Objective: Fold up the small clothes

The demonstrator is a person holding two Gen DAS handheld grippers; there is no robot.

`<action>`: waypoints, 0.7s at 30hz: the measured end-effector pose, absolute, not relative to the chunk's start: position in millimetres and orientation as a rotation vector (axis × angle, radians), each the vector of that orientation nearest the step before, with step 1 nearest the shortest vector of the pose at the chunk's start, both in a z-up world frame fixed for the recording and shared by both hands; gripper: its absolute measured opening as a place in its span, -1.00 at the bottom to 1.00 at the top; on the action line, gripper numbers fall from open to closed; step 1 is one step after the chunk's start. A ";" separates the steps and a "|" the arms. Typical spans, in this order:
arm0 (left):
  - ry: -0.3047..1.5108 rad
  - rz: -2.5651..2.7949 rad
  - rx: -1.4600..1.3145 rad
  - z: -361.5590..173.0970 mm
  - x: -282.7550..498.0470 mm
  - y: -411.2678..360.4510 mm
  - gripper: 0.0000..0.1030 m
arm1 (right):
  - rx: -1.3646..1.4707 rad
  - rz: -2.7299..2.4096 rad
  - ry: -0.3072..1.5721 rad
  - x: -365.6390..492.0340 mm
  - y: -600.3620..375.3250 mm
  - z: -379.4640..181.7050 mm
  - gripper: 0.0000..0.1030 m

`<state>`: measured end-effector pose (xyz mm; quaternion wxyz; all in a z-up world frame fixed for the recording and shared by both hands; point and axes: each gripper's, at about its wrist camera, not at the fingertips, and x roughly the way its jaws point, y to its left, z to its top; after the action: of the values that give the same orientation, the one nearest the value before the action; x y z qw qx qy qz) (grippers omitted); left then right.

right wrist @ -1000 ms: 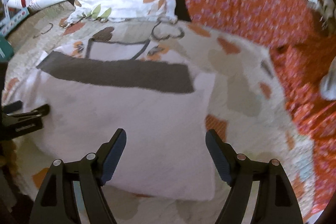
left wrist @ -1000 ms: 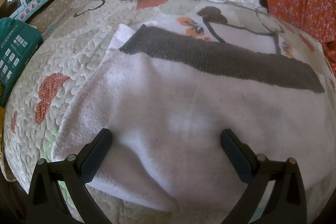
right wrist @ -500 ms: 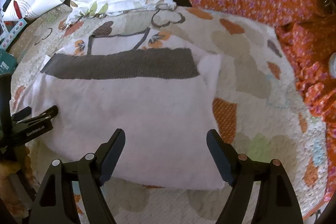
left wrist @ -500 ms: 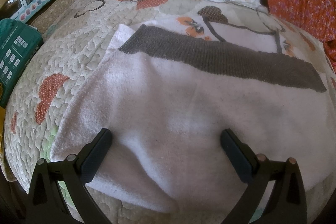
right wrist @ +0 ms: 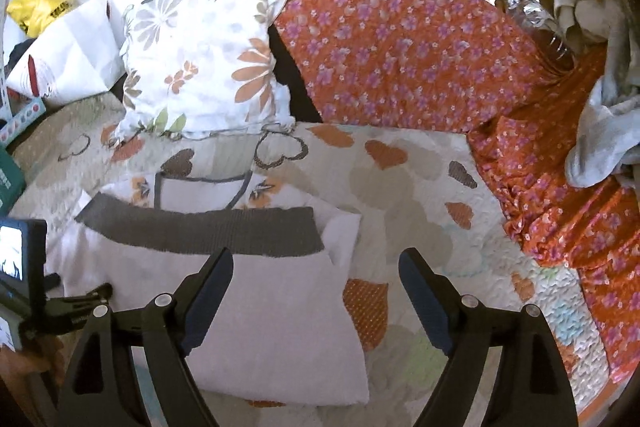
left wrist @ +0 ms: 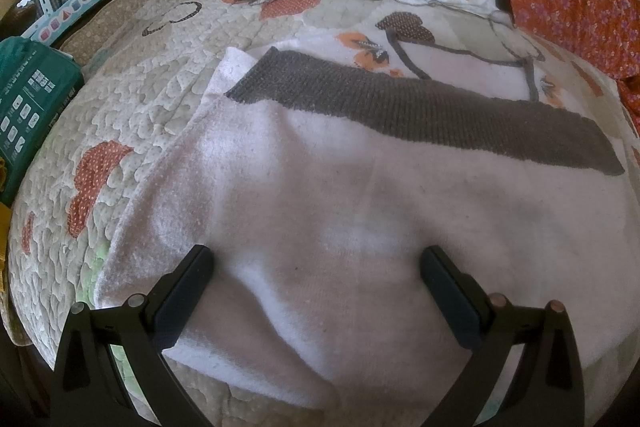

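Folded white towel (left wrist: 340,211) lying on a quilted bedspread (left wrist: 132,99) patterned with orange, grey and brown hearts. The towel is showing a soft, looped terry surface, white with a faintly pinkish cast, and a single broad dark-grey ribbed band (left wrist: 420,107) is running across its far edge. The upper layer is sitting slightly askew, so that a narrow strip of the white lower layer is protruding beyond the band at both far corners, visible at the left in the left wrist view and at the right in the right wrist view (right wrist: 340,235). Shallow creases are crossing the near part of the cloth; its near edge is rounded and thick.

Beyond the band, a second cloth (left wrist: 460,63), white with orange flowers and grey lines, is lying flat on the bedspread, touching or just beside the towel. A floral pillow (right wrist: 200,67) and an orange flowered cover (right wrist: 400,55) are resting farther back.

The left claw (left wrist: 316,287) is hovering over the near part of the towel with its jaws spread wide, the cloth lying between and beneath the fingers without being pinched. The right claw (right wrist: 316,291) is also spread; its jaws have just been opening, and nothing is being gripped, the towel's right edge and bare bedspread showing in the gap between them.
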<state>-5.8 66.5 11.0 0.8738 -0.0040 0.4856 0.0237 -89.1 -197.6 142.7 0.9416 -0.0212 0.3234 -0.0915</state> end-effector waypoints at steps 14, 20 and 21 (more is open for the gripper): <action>1.013 0.053 -0.008 10.7 -5.9 66.2 1.00 | 0.080 -0.058 1.064 -60.1 -202.2 78.2 0.72; 1.012 0.055 -0.008 10.3 -6.5 65.4 1.00 | 0.069 -0.088 1.079 -60.9 -204.2 72.9 0.72; 1.012 0.055 -0.007 10.4 -5.8 66.0 1.00 | 0.070 -0.089 1.085 -60.5 -204.4 71.4 0.72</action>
<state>-5.8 66.0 10.4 0.8744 -0.0035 0.4845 0.0263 -60.5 -204.4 71.4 0.8548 0.0335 0.5161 -0.0425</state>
